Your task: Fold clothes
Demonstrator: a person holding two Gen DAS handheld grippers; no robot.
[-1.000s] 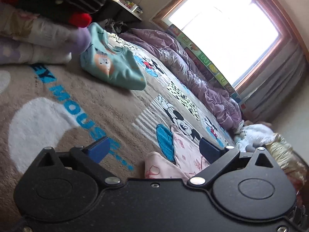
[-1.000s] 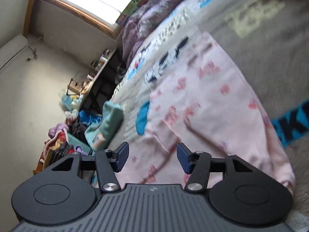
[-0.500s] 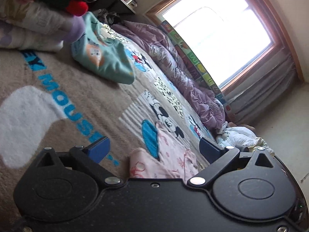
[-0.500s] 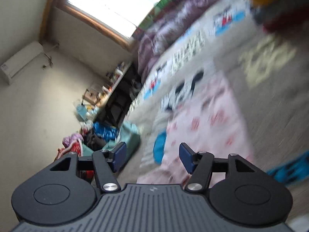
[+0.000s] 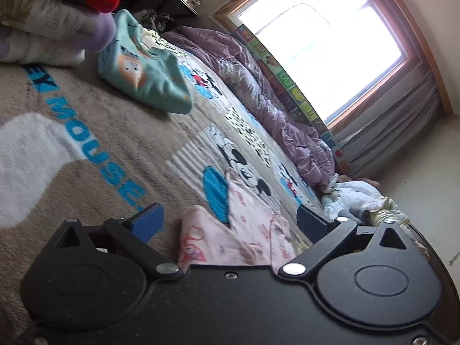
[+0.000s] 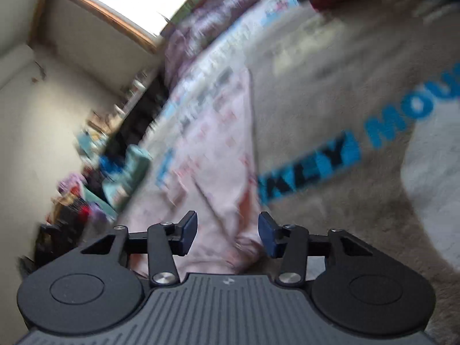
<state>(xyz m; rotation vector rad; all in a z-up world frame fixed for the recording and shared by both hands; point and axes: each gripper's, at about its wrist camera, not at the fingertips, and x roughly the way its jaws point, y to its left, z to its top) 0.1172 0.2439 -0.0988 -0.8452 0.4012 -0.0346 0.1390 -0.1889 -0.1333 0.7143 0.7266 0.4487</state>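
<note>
My left tool (image 5: 227,218) gapes wide and my right tool (image 6: 228,231), just narrowing, grips nothing over the limp, light pink printed cotton garment (image 6: 212,155) mid-bed, best pinched at its hem.

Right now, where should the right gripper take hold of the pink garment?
By the bunched near end of the pink garment, already lying between the right gripper's open fingers, which have just been closing. Come in low from this end: the rest lies flat on the blanket.

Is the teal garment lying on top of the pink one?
No, the teal garment lies apart, farther along the blanket than the pink garment.
</note>
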